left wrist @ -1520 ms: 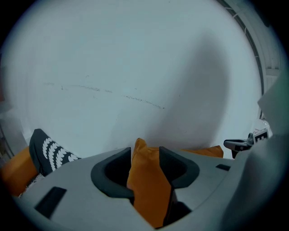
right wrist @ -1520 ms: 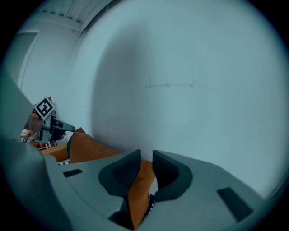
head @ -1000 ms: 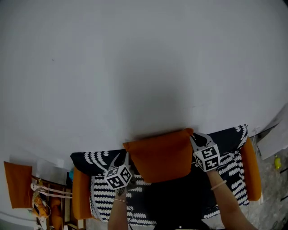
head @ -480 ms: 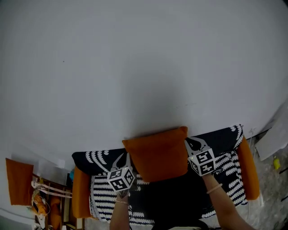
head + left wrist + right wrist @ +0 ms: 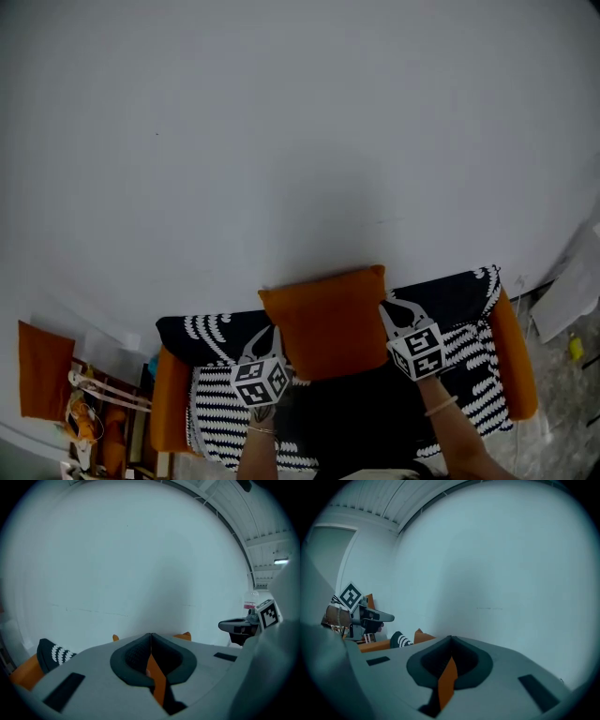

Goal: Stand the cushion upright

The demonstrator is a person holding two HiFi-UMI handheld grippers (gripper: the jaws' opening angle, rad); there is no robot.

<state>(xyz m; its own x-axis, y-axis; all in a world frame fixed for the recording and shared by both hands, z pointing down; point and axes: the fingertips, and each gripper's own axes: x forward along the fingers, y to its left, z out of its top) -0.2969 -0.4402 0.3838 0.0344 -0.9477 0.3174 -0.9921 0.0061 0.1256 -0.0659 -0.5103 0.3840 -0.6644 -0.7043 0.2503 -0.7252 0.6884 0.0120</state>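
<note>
An orange cushion [image 5: 328, 321] stands on edge over the sofa's backrest, close to the white wall. My left gripper [image 5: 275, 339] is at the cushion's left edge and my right gripper [image 5: 386, 311] is at its right edge. Both sets of jaws have just been closing. In the left gripper view the left gripper [image 5: 151, 637] is shut, with a fold of orange fabric [image 5: 158, 681] pinched between its pads. The right gripper [image 5: 451, 640] is likewise shut on an orange fabric fold [image 5: 447, 679]. The cushion's lower part is hidden in dark shadow.
Under the cushion is a sofa with a black-and-white patterned cover [image 5: 469, 349] and orange armrests [image 5: 514, 361]. At the lower left are an orange panel [image 5: 42, 370] and a cluttered stand [image 5: 94, 422]. A bottle [image 5: 251, 603] shows at the right of the left gripper view.
Both marker cubes have drawn in closer to the cushion's sides and sit lower in the head view. The cushion has stayed on edge by the wall, shifted slightly up the picture.
</note>
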